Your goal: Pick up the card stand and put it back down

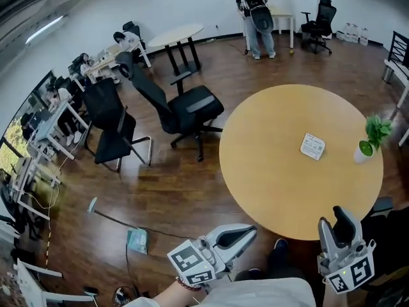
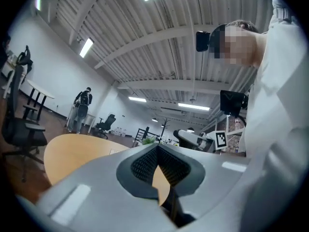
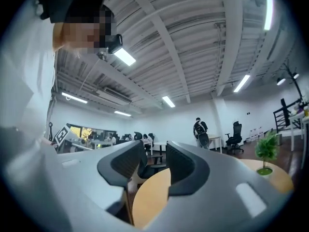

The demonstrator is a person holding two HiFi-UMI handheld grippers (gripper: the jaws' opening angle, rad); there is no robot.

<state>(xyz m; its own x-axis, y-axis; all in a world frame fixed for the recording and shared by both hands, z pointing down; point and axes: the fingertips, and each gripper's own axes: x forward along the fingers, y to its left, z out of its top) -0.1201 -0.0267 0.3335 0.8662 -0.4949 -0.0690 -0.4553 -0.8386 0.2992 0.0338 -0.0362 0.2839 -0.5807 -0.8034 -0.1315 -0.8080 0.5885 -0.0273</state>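
The card stand [image 1: 312, 146] rests skewed on the counter [image 1: 268, 171] (it looks too square to give a long axis). Your left hand-held gripper [image 1: 249, 232] is closed, your right hand-held gripper [image 1: 342, 215] parted, both empty.

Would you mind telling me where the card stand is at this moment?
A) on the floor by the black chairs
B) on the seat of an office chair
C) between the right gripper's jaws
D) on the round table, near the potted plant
D: in the head view the card stand sits on the round table, just left of the potted plant, and the right gripper has nothing between its open jaws.
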